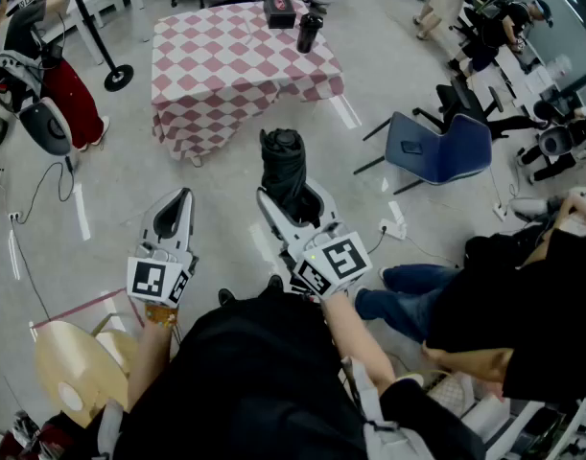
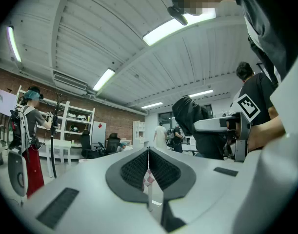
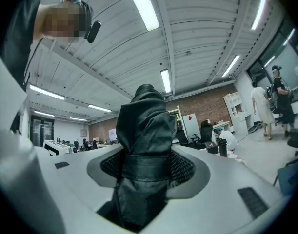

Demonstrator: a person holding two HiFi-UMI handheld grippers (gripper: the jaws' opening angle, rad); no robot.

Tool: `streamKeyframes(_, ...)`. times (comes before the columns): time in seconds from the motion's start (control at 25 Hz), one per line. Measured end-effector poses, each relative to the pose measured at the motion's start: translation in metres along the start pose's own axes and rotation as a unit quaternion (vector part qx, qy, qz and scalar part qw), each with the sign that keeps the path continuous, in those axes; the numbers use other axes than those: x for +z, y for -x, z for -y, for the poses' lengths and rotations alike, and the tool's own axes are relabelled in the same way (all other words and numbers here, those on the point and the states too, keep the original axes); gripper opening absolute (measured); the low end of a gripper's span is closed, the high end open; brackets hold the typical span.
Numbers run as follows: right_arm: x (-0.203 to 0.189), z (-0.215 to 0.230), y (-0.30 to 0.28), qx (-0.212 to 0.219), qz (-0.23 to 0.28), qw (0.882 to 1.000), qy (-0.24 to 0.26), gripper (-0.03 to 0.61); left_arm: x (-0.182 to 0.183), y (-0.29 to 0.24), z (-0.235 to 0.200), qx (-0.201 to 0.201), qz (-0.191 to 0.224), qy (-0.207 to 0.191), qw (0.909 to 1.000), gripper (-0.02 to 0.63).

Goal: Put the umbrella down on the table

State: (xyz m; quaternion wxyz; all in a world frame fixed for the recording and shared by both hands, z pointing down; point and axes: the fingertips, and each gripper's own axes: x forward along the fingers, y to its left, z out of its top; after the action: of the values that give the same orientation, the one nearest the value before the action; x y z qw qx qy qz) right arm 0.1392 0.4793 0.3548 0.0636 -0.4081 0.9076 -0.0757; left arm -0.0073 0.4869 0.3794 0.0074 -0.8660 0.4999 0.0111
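Note:
A folded black umbrella (image 1: 283, 161) stands upright between the jaws of my right gripper (image 1: 294, 201), which is shut on it. In the right gripper view the pads press on the umbrella's strap (image 3: 145, 165) and the bundle (image 3: 145, 123) rises above them. My left gripper (image 1: 180, 197) hangs to the left of it, shut and holding nothing; its fingertips (image 2: 149, 152) nearly touch. From the left gripper view the umbrella (image 2: 192, 123) shows at the right. The table (image 1: 225, 75), draped in a red-and-white checked cloth, stands some way ahead across the floor.
A black box (image 1: 280, 10) and a dark tumbler (image 1: 309, 32) sit at the table's far right corner. A blue chair (image 1: 444, 151) stands to the right, a wooden stool (image 1: 67, 372) at lower left. A stand base (image 1: 118, 77) is left of the table. People sit at the right.

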Motion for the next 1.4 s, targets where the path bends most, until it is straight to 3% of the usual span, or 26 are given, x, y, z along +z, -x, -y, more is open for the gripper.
streamKeyframes(0.6, -0.014, -0.021, -0.002, 0.008, -0.008, 1.000, -0.001, 0.242, 0.000, 0.005, 0.001, -0.004, 0.001, 0.003, 1.0000, 0.014)
streamKeyframes(1.4, -0.025, -0.055, -0.020, -0.018, -0.010, 1.000, -0.005, 0.242, 0.010, 0.023, -0.023, -0.020, 0.017, 0.006, 0.9996, 0.014)
